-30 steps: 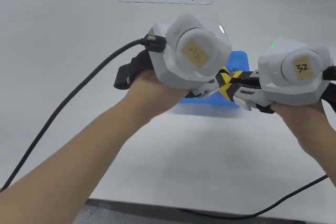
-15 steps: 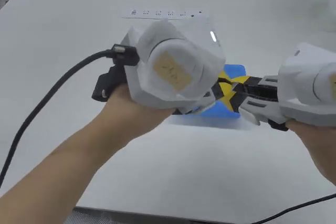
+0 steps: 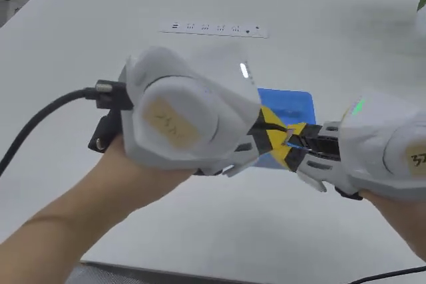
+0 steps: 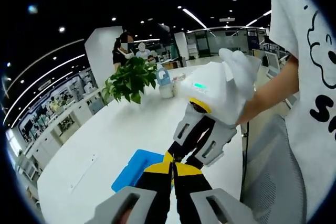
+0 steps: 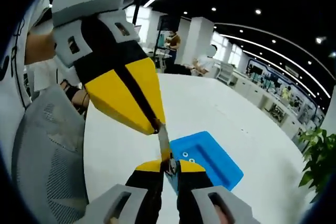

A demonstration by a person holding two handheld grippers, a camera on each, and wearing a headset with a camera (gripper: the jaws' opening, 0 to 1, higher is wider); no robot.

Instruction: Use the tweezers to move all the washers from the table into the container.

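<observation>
Raised closer, left tongs (image 4: 173, 167) and right tongs (image 5: 169, 167) pinch the tweezers (image 5: 164, 142); container (image 5: 223, 170) holds two washers (image 5: 185, 155).

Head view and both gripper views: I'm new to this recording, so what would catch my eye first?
The left gripper and right gripper meet tip to tip, yellow-and-black jaws shut on thin metal tweezers that bridge them. Just beyond lies a blue container on the white table, small washers inside.

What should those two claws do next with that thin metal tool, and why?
Probably the left claw should let go: it and the right claw both pinch the tweezers by the blue container, and one claw must wield them alone.
</observation>
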